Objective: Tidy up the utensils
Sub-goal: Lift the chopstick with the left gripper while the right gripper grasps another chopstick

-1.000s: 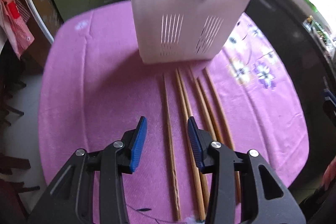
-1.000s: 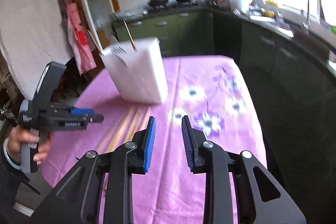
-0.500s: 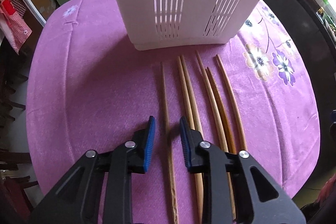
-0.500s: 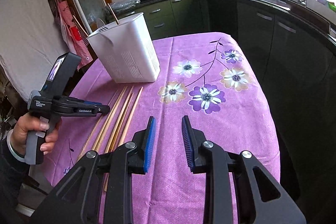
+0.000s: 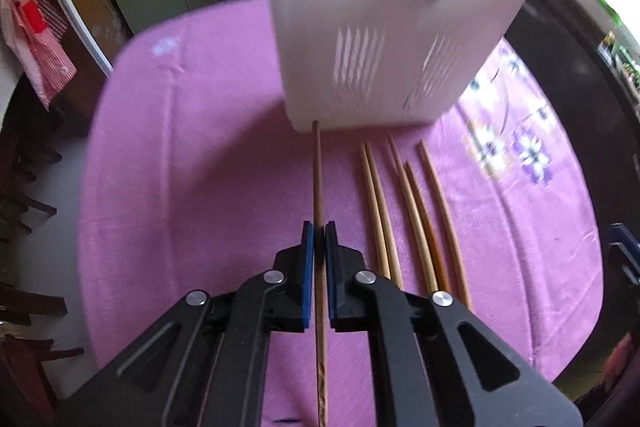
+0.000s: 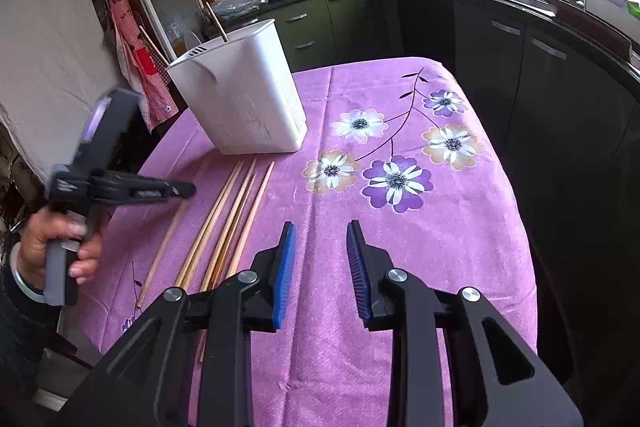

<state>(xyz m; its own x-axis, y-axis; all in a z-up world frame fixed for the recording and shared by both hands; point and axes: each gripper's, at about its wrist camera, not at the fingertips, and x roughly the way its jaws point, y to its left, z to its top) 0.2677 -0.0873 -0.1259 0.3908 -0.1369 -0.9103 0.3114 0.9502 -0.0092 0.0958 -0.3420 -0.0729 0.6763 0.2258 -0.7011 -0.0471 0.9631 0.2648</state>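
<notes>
My left gripper is shut on a single wooden chopstick, the leftmost one, gripped near its middle. The chopstick's far tip reaches the lower edge of the white slotted utensil holder. Several more chopsticks lie side by side on the purple cloth to the right of it. In the right wrist view, the left gripper is seen from the side over the held chopstick. My right gripper hovers open over the cloth with nothing between its fingers. Two chopsticks stand in the holder.
The table wears a purple flowered cloth and ends close on the right and near sides. Dark kitchen cabinets and a counter with a sink run along the right. A person's hand holds the left gripper's handle at the table's left edge.
The left jaws have closed from wide apart onto the leftmost chopstick. The left wrist view dipped toward the holder, then drew back. The right gripper has stayed where it was.
</notes>
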